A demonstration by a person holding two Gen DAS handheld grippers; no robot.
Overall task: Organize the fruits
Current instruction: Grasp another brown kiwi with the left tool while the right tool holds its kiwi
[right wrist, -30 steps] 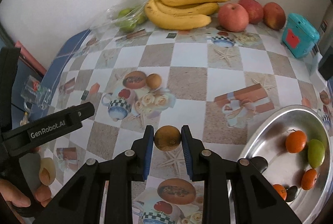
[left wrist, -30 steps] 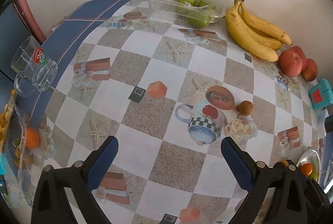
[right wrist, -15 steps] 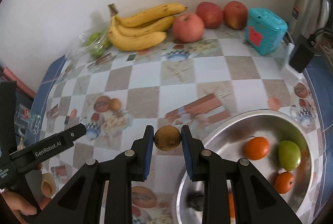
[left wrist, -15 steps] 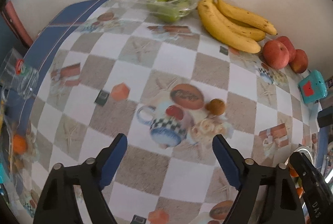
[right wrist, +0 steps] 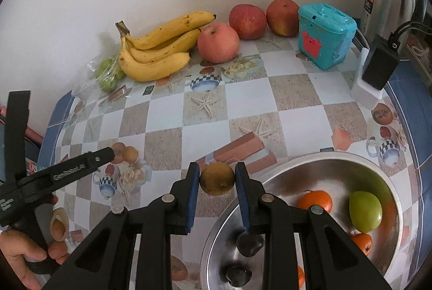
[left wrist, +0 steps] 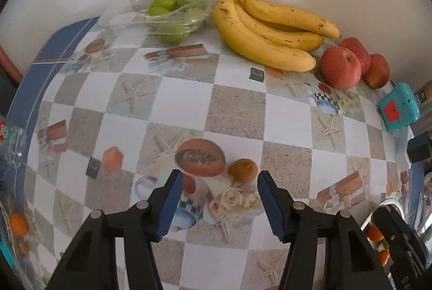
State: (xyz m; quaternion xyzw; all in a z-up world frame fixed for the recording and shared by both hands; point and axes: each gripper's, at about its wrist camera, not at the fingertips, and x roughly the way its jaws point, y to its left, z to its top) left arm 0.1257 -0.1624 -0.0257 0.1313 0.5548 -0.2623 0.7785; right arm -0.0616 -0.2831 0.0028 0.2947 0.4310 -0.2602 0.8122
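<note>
Right gripper (right wrist: pixel 217 179) is clamped on a brown round fruit (right wrist: pixel 217 179), held above the tablecloth just left of the steel bowl (right wrist: pixel 388 182) rim. Bowl lies to its right and nearer; a short rightward shift is judged necessary before release. Left gripper (left wrist: pixel 217 197) is spread wide, holding nothing.

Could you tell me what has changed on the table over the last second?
The right gripper, still shut on the brown fruit, has carried it rightward to the metal bowl's near rim. The left gripper, still open and empty, has moved toward the bananas. The bananas, apples and bowl contents stayed put.
</note>
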